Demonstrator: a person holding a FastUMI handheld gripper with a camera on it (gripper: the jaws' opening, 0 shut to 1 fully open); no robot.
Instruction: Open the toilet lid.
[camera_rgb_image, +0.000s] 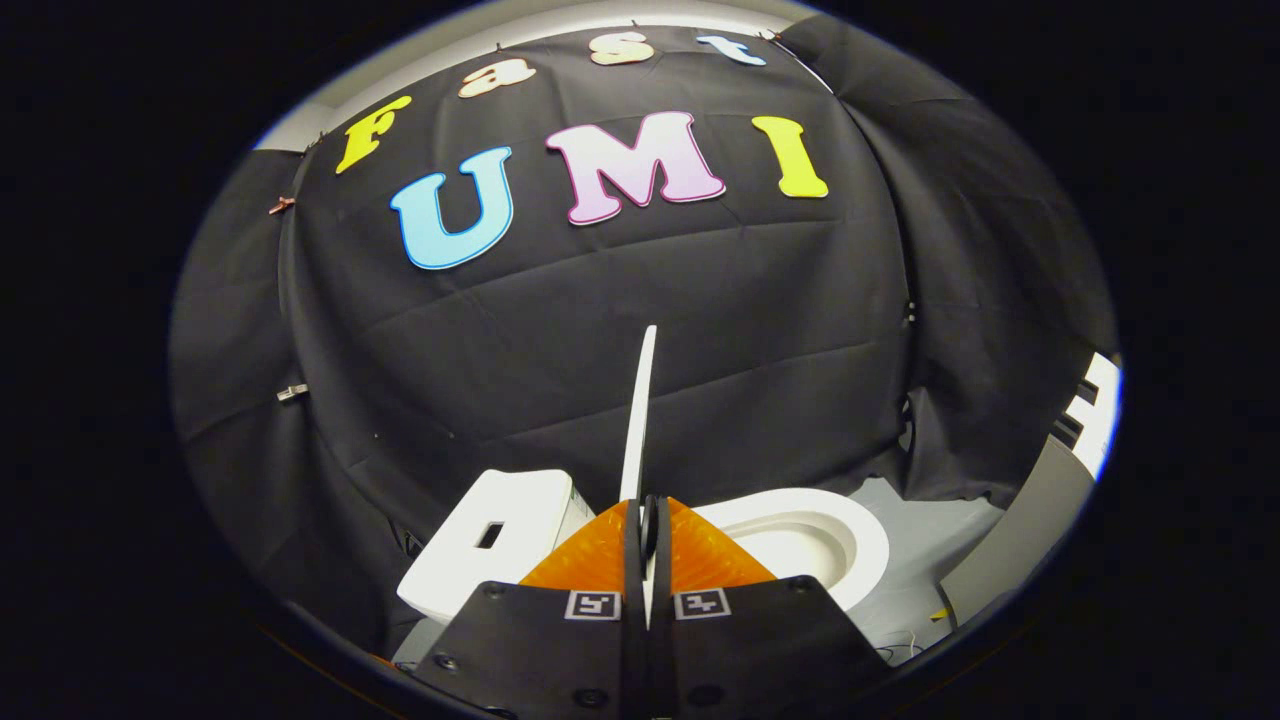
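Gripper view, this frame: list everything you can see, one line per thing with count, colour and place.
toilet lid: one, white, seen edge-on, raised and standing up between the fingers, rising beyond them
toilet seat and bowl: one, white, open, just ahead of the fingers, to the lid's right
toilet tank: one, white, with a dark slot on top, to the lid's left
floor: grey, around the bowl, below the booth's black cloth wall
gripper: one, both fingers pressed on the lid's lower edge
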